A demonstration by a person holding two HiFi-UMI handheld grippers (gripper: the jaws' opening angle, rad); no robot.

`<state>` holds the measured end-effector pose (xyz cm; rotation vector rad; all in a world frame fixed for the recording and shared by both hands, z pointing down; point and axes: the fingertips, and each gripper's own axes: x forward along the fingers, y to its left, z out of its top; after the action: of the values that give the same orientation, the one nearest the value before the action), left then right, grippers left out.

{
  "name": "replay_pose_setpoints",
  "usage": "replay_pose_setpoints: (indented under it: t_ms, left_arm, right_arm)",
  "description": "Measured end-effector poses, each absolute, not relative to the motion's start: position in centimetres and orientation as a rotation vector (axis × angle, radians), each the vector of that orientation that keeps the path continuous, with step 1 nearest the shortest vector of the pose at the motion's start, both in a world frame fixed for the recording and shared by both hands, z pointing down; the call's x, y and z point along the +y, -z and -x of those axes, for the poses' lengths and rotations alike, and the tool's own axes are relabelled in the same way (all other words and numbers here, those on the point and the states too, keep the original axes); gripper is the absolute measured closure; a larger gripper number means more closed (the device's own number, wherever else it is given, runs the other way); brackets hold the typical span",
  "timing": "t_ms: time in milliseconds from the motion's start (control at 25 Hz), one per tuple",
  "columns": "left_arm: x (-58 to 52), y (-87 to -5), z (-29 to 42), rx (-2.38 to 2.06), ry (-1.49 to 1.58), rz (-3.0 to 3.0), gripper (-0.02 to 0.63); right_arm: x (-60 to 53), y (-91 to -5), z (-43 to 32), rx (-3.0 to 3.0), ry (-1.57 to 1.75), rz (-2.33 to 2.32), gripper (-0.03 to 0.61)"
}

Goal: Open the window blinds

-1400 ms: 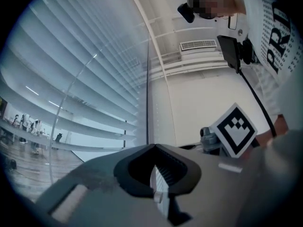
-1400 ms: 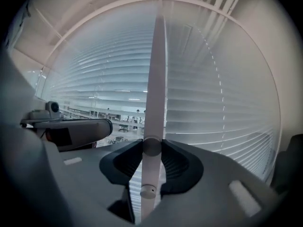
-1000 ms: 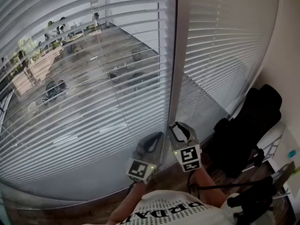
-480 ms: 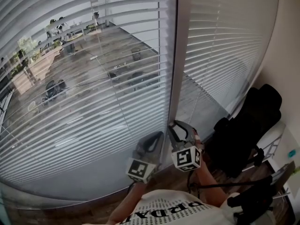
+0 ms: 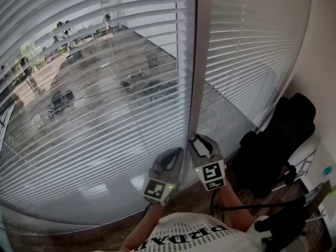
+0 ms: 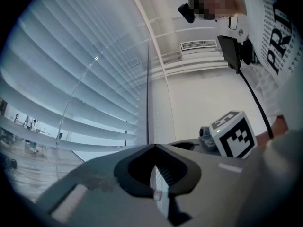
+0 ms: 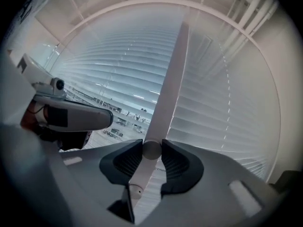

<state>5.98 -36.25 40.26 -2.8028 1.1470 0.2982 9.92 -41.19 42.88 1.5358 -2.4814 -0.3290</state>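
Note:
White slatted blinds (image 5: 94,88) cover the big window, and their slats are tilted enough to show the street outside. A second blind (image 5: 247,51) hangs to the right of the window post (image 5: 199,62). A pale tilt wand (image 7: 168,89) hangs down beside the post. My right gripper (image 7: 151,148) is shut on the wand's lower end, and in the head view this gripper (image 5: 202,140) sits at the foot of the post. My left gripper (image 5: 176,152) hovers just left of it. Its jaw tips (image 6: 152,146) meet with nothing between them.
A black chair with a dark bag (image 5: 278,140) stands close on the right, against the wall (image 5: 323,62). Dark gear on a stand (image 5: 286,222) sits at the lower right. Wooden floor (image 5: 194,198) runs under the window sill.
The bright patches on the lower slats of the left blind have slid downward. The right gripper's marker cube wobbled a little and came back. The left gripper kept still.

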Motion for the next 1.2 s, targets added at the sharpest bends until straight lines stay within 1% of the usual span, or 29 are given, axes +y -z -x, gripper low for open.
replay_pose_setpoints:
  t_ms: [520, 1200]
  left_arm:
    - [-36.17, -40.38, -6.16, 1.134, -0.284, 2.808, 0.621]
    - [-36.05, -40.36, -6.19, 1.139, -0.292, 2.813, 0.621]
  right_arm:
    - [-41.37, -42.89, -10.13, -2.544, 0.178, -1.579, 0.448]
    - [-41.21, -43.29, -10.27, -2.552, 0.160, -1.580, 0.449]
